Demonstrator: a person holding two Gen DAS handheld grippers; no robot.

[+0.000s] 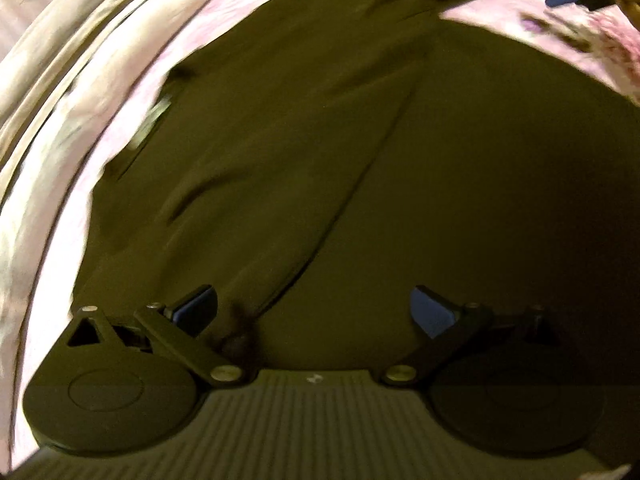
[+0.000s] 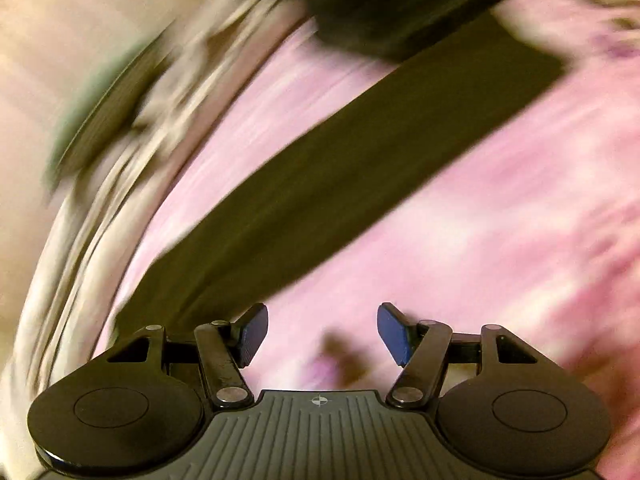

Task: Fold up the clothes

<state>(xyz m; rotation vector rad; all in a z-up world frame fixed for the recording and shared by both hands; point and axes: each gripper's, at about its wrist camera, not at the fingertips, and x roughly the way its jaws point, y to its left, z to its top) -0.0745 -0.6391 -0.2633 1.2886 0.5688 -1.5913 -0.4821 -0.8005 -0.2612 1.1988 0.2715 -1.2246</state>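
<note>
Beneath spread left fingers [image 1: 434,314], dark garment [image 1: 320,140].

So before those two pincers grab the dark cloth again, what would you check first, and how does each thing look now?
1. Left gripper open: ok.
2. Right gripper open: ok.
3. Dark garment lies spread on the pink sheet: ok.
4. Left gripper over cloth: ok.
5. Right gripper over cloth: not ok, only sheet between its fingers; the dark strip lies beside it.
6. Garment free of wrinkles: not ok, creases show.
</note>
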